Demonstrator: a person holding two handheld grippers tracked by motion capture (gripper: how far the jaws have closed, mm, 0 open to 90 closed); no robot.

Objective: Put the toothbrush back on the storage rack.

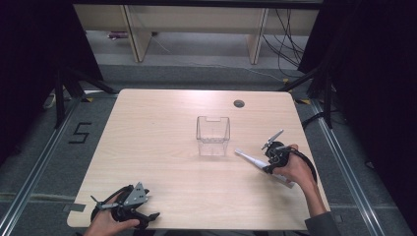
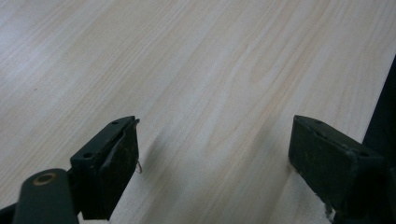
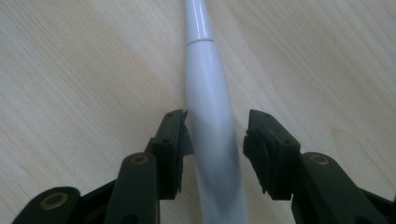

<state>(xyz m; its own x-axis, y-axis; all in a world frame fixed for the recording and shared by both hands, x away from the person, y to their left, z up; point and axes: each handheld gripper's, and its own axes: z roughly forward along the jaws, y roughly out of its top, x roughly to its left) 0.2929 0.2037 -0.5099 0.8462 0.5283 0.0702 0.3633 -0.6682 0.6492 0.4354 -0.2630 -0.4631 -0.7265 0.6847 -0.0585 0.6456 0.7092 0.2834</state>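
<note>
**Right gripper straddles a white toothbrush handle, left gripper waits spread at the table's near edge**

On the right part of the light wooden table (image 1: 162, 128), the person's right hand (image 1: 295, 169) holds the right gripper (image 1: 269, 164) low over a white electric toothbrush (image 1: 255, 162) that lies flat on the wood. From the high view the toothbrush lies on a diagonal, its thin end pointing toward a clear plastic container (image 1: 213, 136) that stands upright near the middle of the table, just beside that end but apart from it. In the right gripper view the right gripper (image 3: 215, 140) has one black jaw on each side of the thick white handle (image 3: 212, 135). The jaw on the left of that view seems to touch the handle or nearly so, while a narrow gap of wood shows between the handle and the other jaw, so the gripper is not yet clamped on it.

At the near left corner the person's left hand (image 1: 105, 223) holds the left gripper (image 1: 147, 206) close to the table edge, well apart from the container and the toothbrush. In the left gripper view the left gripper (image 2: 215, 154) has its jaws spread wide, with bare wood grain between them and nothing held.

A small dark round hole (image 1: 239, 103) sits in the table top near the far edge, behind the container
</note>
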